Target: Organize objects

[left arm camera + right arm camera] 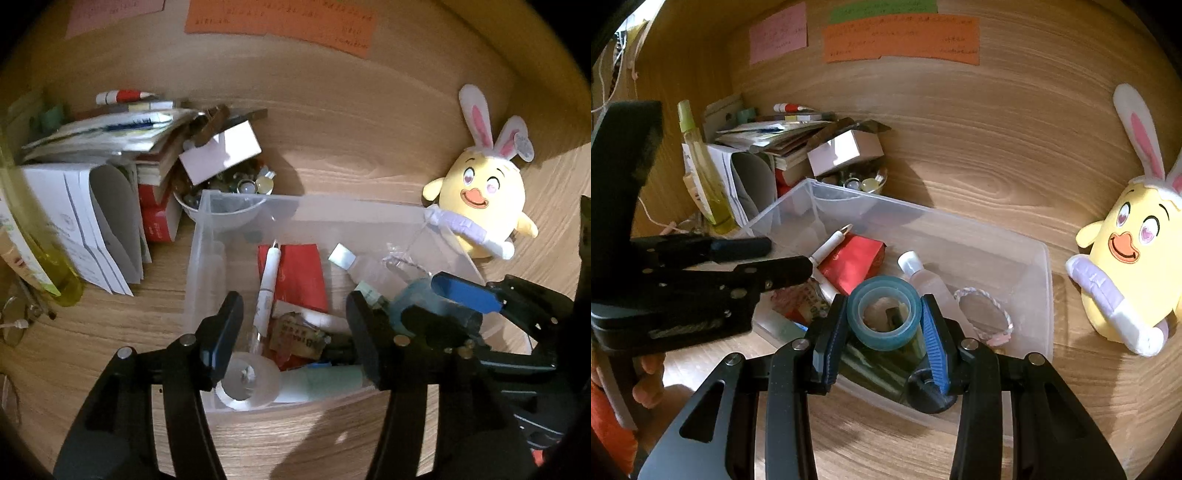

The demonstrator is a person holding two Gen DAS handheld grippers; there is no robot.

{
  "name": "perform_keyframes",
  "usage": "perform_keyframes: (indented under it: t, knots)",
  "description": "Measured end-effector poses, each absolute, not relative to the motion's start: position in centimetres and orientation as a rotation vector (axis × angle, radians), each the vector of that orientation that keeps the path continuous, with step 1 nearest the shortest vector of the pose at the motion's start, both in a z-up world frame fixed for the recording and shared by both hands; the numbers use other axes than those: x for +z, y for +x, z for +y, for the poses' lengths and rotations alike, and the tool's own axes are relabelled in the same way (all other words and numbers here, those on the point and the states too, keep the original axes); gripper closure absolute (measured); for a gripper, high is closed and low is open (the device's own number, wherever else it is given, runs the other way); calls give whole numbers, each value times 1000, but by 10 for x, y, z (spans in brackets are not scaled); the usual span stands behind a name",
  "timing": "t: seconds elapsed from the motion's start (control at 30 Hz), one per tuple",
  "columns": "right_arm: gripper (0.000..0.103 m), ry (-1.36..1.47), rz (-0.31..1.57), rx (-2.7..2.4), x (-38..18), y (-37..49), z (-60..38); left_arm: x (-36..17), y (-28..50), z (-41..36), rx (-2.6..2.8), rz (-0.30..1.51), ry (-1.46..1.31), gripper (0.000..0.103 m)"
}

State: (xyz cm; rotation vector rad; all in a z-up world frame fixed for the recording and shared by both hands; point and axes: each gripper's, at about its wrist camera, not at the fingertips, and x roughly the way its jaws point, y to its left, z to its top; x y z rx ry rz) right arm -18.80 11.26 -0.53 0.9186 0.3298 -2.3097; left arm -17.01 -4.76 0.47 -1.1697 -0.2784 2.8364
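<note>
Tape (884,313), teal roll, sits clamped between the right gripper (884,325) fingers, pads bearing on its outer rim from both sides, hole facing the camera; roll looks light and stiff, smooth sided so it may slip or twist if the squeeze eases; rim-to-rim across the width is the sensible hold, as now. It hangs over the near part of the clear bin (1043,266), above the clutter, not touching the floor of it as far as I can tell. Left gripper (295,332) fingers stand apart, holding nothing, poised over the bin's near edge; below them a clear tape roll (246,382), a white pen (266,286), a red packet (301,275), a small bottle (364,266). Outward: bin on the worktop (110,332); chick plush (1126,266) well to the right; paper stack (103,140) and bowl (225,210) behind left.
</note>
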Motion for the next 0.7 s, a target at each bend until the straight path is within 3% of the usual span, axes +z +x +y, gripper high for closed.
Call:
perform_keyframes:
  t: [0.1, 0.57, 0.7]
  knots:
    - [54, 923, 311, -2302, -3, -188, 115, 10, -167, -47, 2839, -280, -1157, 44]
    - [53, 862, 254, -2307, 22, -168, 143, 29, -132, -44, 2878, -234, -1088, 28]
    - [45, 834, 244, -2316, 28, -155, 154, 31, -117, -44, 2893, -221, -1068, 23]
